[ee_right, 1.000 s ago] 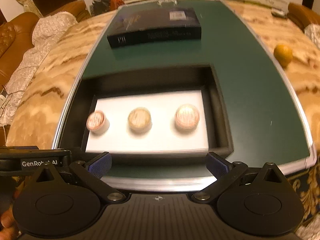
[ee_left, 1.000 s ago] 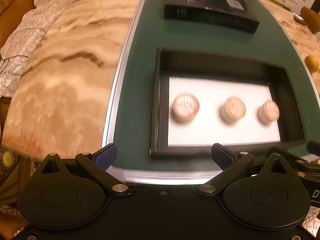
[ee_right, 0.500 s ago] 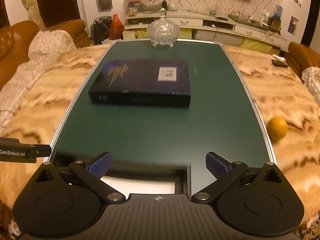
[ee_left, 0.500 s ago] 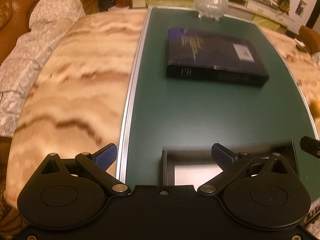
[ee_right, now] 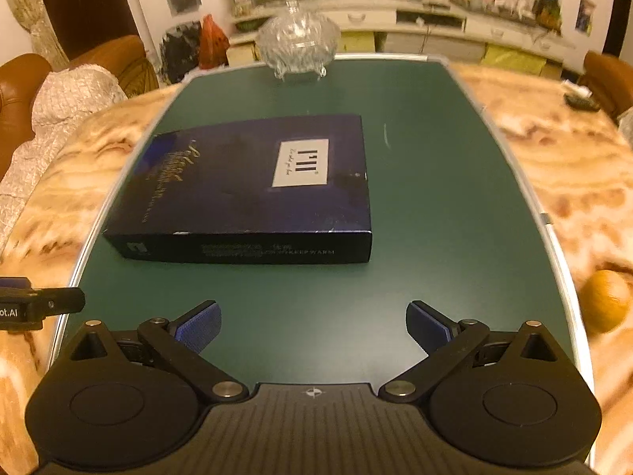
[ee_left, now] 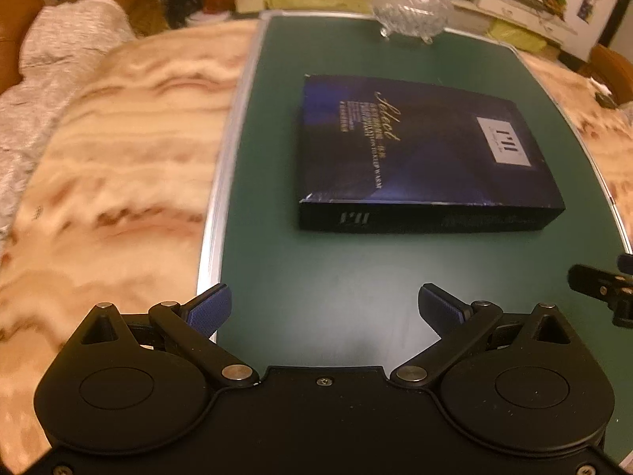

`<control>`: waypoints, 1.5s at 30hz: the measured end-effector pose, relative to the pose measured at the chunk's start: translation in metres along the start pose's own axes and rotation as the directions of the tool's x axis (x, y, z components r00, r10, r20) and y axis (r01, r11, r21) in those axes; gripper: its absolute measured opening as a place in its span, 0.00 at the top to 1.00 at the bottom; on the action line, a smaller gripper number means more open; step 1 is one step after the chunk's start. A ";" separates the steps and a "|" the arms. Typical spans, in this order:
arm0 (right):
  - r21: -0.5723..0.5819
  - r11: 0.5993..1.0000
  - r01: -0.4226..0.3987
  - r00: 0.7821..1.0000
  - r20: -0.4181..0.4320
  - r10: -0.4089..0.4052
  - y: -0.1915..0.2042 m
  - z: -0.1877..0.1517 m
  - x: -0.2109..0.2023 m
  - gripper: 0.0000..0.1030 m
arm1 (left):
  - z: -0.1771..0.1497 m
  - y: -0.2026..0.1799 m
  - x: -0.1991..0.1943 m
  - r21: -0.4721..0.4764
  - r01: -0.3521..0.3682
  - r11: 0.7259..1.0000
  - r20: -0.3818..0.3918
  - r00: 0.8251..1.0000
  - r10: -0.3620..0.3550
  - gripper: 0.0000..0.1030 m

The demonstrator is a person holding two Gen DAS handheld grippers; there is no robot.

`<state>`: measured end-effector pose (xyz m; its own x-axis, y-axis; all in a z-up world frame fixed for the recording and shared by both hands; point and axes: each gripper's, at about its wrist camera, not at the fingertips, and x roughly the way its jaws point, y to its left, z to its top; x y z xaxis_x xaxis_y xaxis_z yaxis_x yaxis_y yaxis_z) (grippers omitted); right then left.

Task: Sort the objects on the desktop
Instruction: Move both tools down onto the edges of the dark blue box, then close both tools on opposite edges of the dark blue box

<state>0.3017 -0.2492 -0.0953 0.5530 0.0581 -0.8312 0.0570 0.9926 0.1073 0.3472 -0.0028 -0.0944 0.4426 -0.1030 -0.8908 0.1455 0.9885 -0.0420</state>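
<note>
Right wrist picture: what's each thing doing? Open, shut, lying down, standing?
Dark blue box: shut, lying flat on the green panel.
Glass dish: lid on, standing upright at the far end.
Orange: resting on the marble.
Right gripper: open, empty.
Left gripper: open, empty.

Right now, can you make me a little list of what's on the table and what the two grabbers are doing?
table: green top with marbled sides
box: dark blue lid box, lying flat, mid-table
glass dish: clear, footed, at the far end
orange: round fruit on the marbled part, right side
left gripper: open, empty
right gripper: open, empty
</note>
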 end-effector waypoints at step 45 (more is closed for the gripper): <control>0.049 0.985 -0.164 0.980 -0.110 0.168 -0.035 0.072 0.089 0.19 | 0.072 0.007 0.081 0.021 0.213 0.977 -0.137 0.969 -0.208 0.15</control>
<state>0.4084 -0.2863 -0.1334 0.4600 0.2355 -0.8562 0.0062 0.9633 0.2683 0.4477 -0.0123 -0.1339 0.2774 -0.2902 -0.9159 0.2553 0.9413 -0.2209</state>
